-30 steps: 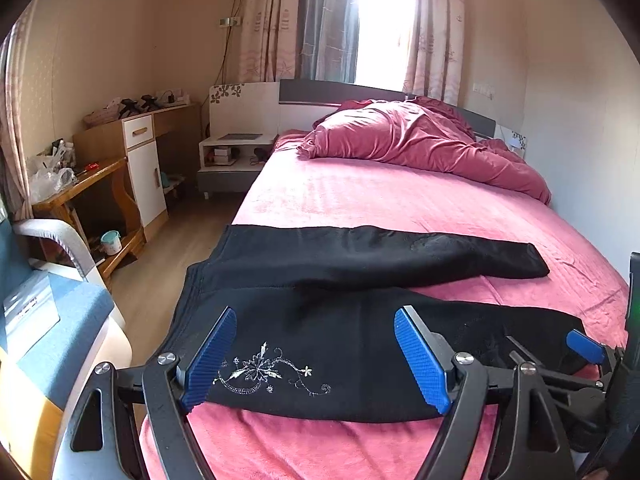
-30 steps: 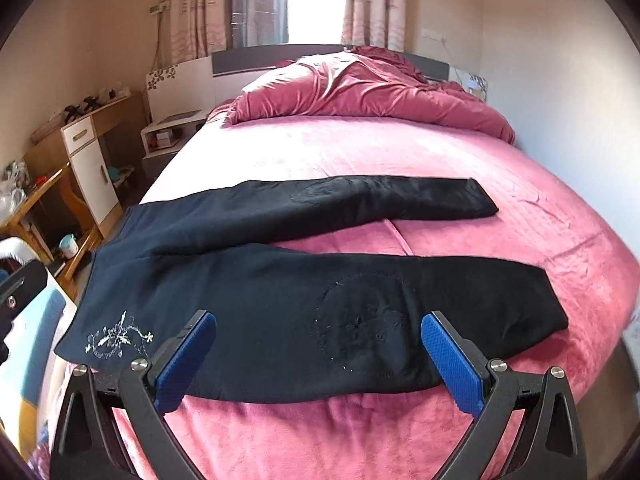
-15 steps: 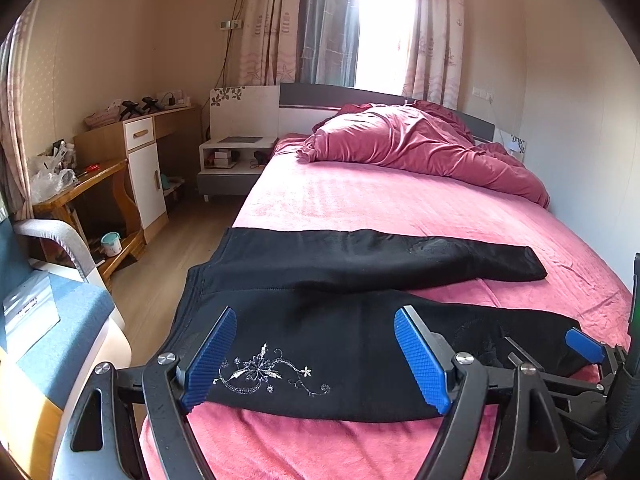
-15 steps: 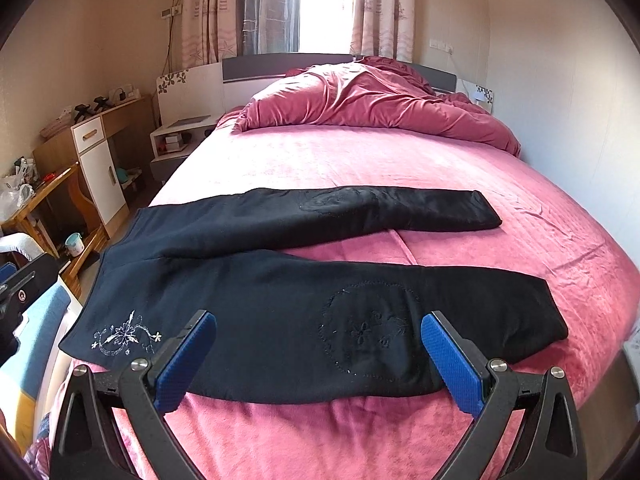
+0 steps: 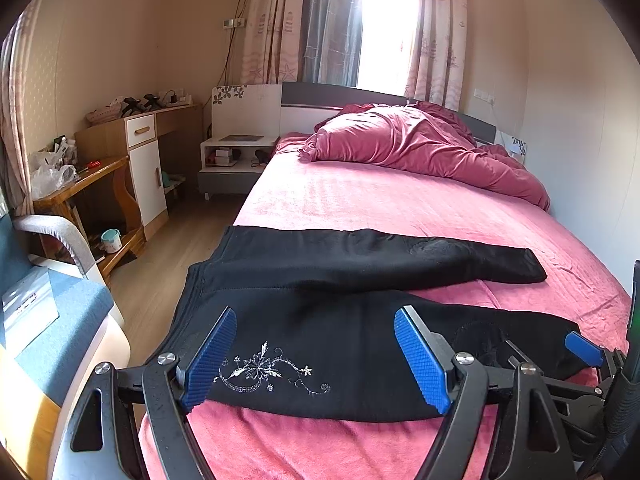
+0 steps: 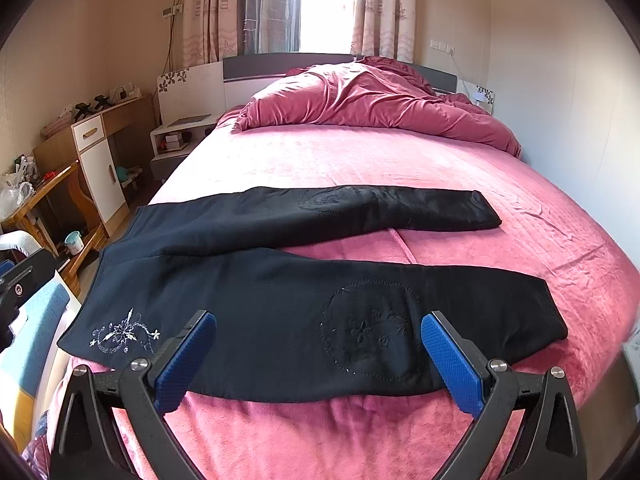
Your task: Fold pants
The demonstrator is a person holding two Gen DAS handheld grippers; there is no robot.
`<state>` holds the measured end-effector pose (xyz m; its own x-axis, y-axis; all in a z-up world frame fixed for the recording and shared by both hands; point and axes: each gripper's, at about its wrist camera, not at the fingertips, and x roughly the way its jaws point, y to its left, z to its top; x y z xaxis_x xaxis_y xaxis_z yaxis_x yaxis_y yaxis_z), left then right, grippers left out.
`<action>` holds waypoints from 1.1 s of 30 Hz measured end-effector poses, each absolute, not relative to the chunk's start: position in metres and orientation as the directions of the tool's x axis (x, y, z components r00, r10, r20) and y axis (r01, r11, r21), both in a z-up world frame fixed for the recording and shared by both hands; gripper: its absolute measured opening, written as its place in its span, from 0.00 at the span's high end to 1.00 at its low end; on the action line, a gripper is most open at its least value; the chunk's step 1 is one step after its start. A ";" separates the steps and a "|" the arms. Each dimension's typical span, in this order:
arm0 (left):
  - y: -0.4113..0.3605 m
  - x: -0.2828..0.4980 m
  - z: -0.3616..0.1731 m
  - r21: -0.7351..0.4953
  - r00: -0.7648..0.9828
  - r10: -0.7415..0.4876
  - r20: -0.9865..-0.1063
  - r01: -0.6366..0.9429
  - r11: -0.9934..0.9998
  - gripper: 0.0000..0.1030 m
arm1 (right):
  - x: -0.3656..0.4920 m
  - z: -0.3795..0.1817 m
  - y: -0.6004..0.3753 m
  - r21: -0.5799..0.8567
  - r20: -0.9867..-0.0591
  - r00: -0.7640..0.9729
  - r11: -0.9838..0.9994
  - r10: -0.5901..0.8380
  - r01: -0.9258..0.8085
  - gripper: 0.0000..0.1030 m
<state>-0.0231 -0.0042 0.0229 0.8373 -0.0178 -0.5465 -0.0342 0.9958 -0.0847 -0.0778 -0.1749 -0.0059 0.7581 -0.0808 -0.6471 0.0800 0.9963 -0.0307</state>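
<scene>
Black pants (image 5: 320,320) lie flat across the pink bed (image 5: 360,208), waistband at the left edge, both legs spread apart and pointing right. White flower embroidery (image 5: 264,370) marks the near hip. My left gripper (image 5: 316,356) is open and empty, above the near edge of the hip. My right gripper (image 6: 318,360) is open and empty, above the near leg (image 6: 360,320) by its stitched round patch (image 6: 372,332). The right gripper's blue fingertip (image 5: 582,348) shows in the left wrist view at the far right.
A crumpled pink duvet (image 5: 420,148) lies at the head of the bed. A nightstand (image 5: 232,160), a wooden desk (image 5: 100,184) and a blue chair (image 5: 48,300) stand to the left across a strip of wooden floor (image 5: 172,264). A wall runs along the bed's right side.
Both grippers have drawn back and risen slightly, so the pants sit a little lower and farther in view. The pants have not moved. Both grippers stay open.
</scene>
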 end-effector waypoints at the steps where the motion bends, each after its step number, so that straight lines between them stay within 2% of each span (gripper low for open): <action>1: -0.004 -0.023 0.023 -0.084 0.838 -0.017 -0.546 -0.034 0.996 0.19 | -0.078 -0.006 -0.175 -0.030 -0.647 0.758 0.996 -0.081 0.080 0.00; 19: -0.003 -0.017 0.011 -0.092 0.817 -0.021 -0.576 -0.039 0.995 0.19 | -0.073 -0.019 -0.178 -0.024 -0.665 0.743 0.997 -0.073 0.077 0.00; 27: 0.004 -0.004 -0.006 -0.149 0.776 -0.079 -0.625 -0.019 0.989 0.18 | -0.072 -0.038 -0.202 0.095 -0.699 0.715 0.992 0.010 0.079 0.00; 29: 0.014 0.005 -0.016 -0.214 0.755 -0.120 -0.645 -0.027 0.976 0.16 | -0.072 -0.047 -0.215 0.133 -0.719 0.694 0.987 0.036 0.087 0.00; 31: 0.029 0.016 -0.027 -0.263 0.727 -0.136 -0.673 -0.063 0.963 0.00 | -0.073 -0.056 -0.234 0.171 -0.747 0.662 0.979 0.056 0.111 0.00; 33: 0.051 0.027 -0.043 -0.327 0.702 -0.160 -0.693 -0.109 0.939 0.00 | -0.075 -0.068 -0.263 0.227 -0.782 0.618 0.962 0.086 0.154 0.00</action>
